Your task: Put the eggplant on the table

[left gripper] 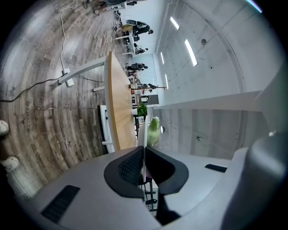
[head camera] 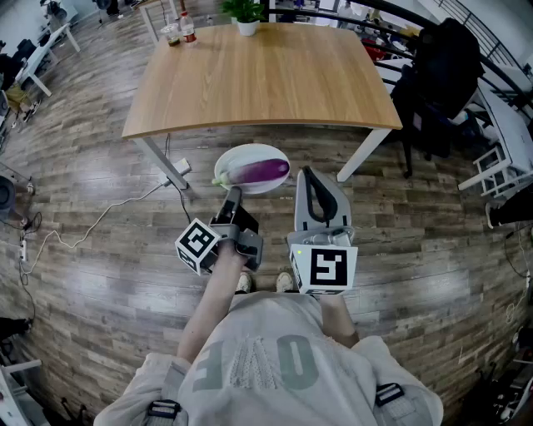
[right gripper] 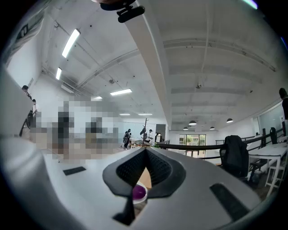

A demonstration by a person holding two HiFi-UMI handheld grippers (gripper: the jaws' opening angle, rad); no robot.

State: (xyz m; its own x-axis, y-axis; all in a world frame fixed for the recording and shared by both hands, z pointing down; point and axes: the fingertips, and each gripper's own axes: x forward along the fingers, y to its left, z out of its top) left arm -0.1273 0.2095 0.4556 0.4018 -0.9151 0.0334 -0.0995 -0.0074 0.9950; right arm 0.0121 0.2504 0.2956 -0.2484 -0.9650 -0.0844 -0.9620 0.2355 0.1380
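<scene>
A purple eggplant with a green stem lies on a white plate, held in the air above the wooden floor in front of the table. My left gripper is shut on the plate's near rim. In the left gripper view the plate's edge runs as a thin white line between the closed jaws, with the green stem just beyond. My right gripper hangs beside the plate's right edge, shut with nothing in it. Below its touching tips, the eggplant shows.
On the table's far edge stand a potted plant and bottles with a cup. A black chair draped with dark clothing stands at the right. A power strip and cable lie on the floor by the left table leg.
</scene>
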